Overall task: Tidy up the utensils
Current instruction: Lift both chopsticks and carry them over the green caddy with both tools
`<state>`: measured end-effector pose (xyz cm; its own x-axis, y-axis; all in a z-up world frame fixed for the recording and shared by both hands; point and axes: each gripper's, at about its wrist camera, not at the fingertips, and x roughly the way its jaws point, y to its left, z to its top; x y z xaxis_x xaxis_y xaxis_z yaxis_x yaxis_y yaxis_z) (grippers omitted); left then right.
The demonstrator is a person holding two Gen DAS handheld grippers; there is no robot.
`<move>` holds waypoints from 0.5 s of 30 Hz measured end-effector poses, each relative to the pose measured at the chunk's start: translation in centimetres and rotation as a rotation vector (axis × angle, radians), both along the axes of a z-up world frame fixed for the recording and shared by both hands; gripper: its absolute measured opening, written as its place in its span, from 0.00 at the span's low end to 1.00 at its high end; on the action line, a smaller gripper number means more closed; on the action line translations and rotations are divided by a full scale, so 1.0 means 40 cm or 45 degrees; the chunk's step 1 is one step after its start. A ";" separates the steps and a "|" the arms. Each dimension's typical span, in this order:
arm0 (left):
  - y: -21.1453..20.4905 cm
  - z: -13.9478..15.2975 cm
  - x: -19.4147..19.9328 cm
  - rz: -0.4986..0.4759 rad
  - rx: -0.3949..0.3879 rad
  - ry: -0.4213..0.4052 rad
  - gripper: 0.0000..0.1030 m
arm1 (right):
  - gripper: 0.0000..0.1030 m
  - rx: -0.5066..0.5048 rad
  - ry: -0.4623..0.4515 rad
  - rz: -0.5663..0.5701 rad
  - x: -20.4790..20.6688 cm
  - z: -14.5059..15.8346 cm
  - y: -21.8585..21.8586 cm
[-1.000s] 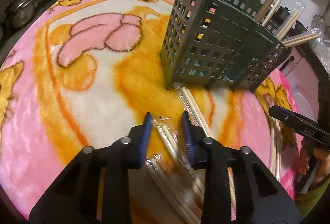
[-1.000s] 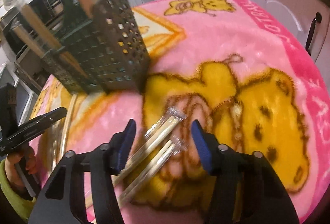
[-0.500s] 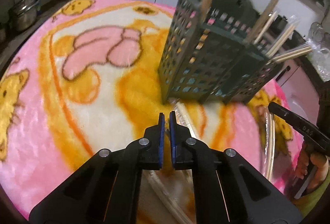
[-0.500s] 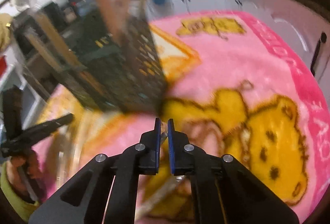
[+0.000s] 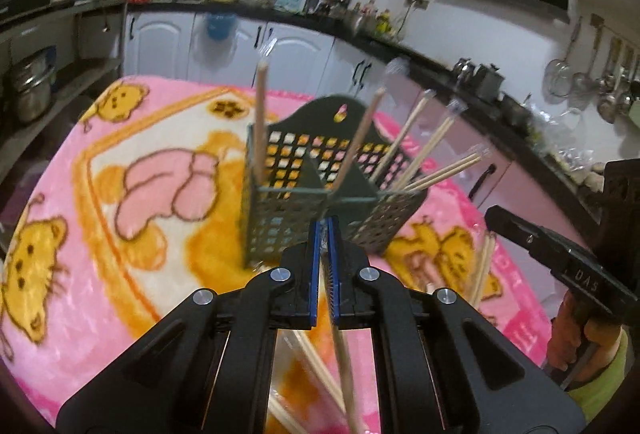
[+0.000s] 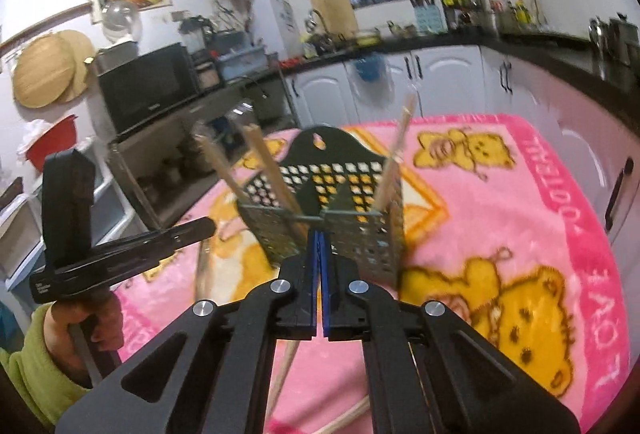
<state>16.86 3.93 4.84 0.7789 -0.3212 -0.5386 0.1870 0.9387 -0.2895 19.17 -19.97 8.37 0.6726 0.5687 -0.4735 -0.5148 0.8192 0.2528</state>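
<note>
A dark green perforated utensil holder (image 5: 304,190) stands on the pink blanket (image 5: 80,274), with several wrapped chopsticks (image 5: 424,150) leaning in its compartments. It also shows in the right wrist view (image 6: 340,202). My left gripper (image 5: 325,234) is shut on a wrapped chopstick pair (image 5: 342,358) that hangs down below the jaws, raised just in front of the holder. My right gripper (image 6: 319,246) is shut on another chopstick pair (image 6: 286,374), lifted close to the holder's front edge.
More wrapped chopsticks (image 5: 482,266) lie on the blanket right of the holder. The other gripper shows at the right edge of the left view (image 5: 560,266) and at the left of the right view (image 6: 120,254). Kitchen cabinets (image 6: 440,82) run behind the table.
Both grippers closed on chopstick pairs lying on the blanket, then lifted them up. The views tilted upward from the blanket to the holder and kitchen.
</note>
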 end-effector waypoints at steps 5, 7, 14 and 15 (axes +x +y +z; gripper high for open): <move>-0.008 0.047 -0.024 -0.009 -0.009 -0.062 0.02 | 0.01 0.023 -0.054 0.020 -0.035 0.040 0.005; -0.008 0.068 -0.034 -0.010 -0.014 -0.088 0.02 | 0.01 0.031 -0.075 0.026 -0.051 0.056 0.007; -0.020 0.131 -0.048 -0.033 -0.002 -0.161 0.02 | 0.01 0.045 -0.148 0.028 -0.086 0.104 0.007; -0.021 0.139 -0.049 -0.034 -0.004 -0.169 0.02 | 0.01 0.047 -0.153 0.026 -0.088 0.108 0.006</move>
<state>14.91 3.11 10.40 0.8345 -0.3443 -0.4301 0.2486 0.9320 -0.2638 15.65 -19.73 12.69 0.7116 0.5983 -0.3682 -0.5594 0.7997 0.2181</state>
